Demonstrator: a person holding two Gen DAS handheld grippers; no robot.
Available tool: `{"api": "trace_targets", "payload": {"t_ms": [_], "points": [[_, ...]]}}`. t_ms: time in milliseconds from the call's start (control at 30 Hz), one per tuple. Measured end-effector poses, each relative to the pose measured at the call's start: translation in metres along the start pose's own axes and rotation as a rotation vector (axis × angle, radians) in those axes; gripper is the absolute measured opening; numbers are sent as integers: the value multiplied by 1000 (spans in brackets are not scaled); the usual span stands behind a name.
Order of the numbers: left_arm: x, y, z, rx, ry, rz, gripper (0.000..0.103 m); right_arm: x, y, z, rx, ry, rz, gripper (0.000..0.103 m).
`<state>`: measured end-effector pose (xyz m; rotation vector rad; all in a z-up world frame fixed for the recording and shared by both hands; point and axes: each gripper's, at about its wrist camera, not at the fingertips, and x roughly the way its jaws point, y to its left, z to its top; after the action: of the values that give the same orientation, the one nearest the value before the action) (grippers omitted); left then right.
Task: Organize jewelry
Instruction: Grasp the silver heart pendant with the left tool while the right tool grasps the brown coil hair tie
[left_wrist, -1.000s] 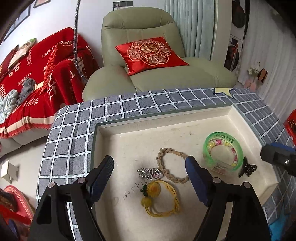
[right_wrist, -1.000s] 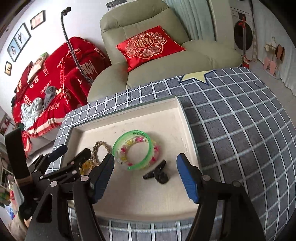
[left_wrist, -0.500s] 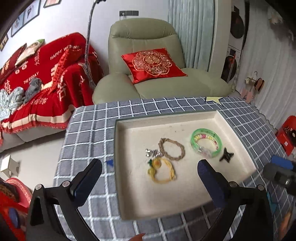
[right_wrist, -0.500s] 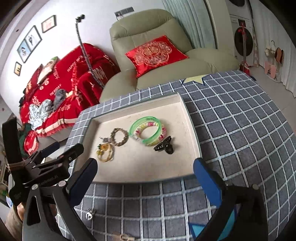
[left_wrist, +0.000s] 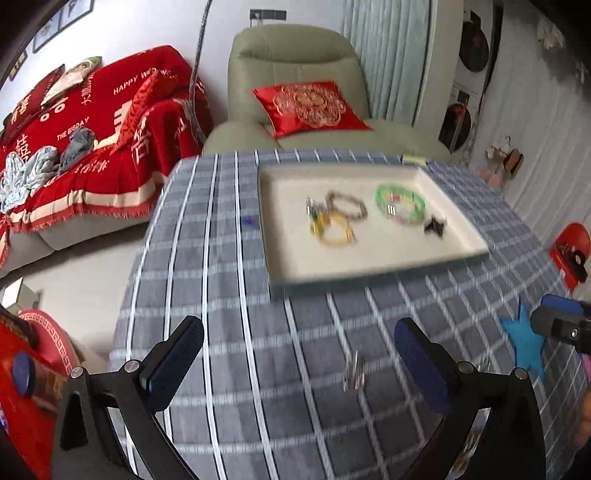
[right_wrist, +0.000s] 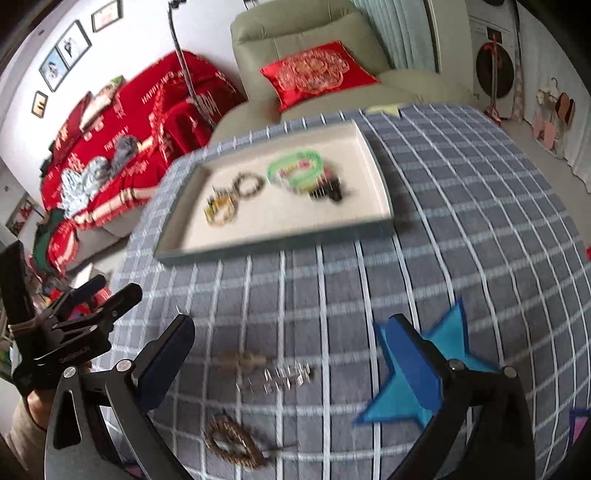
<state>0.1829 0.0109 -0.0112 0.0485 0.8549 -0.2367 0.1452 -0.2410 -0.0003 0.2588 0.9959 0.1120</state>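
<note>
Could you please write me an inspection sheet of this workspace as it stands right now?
Surface: table under a grey checked cloth, with a blue star on it.
Job's things: tray holds a green bangle, yellow bracelet, braided bracelet, black clip and a small charm. On the cloth outside it: silver piece, brown brooch, small beige piece.
Clutter: nothing seen.
Grippers: left hand-held gripper and right hand-held gripper open, empty, over the cloth.
Cables: nothing seen.
Surroundings: armchair with red cushion, red-covered sofa.
</note>
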Motion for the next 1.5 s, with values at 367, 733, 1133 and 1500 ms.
{"api": "trace_targets", "payload": {"t_ms": [367, 733, 1133, 1500], "points": [[12, -14, -40, 48, 65, 7, 103, -2, 15, -60, -64, 85, -13, 103], [21, -23, -42, 66, 74, 7, 103, 4, 30, -90, -131, 124, -26, 98], [35, -34, -41, 94, 96, 6, 100, 14, 40, -97, -184, 134, -55, 64], [35, -37, -42, 100, 89, -30, 80, 15, 59, -107, -305, 125, -122, 46]]}}
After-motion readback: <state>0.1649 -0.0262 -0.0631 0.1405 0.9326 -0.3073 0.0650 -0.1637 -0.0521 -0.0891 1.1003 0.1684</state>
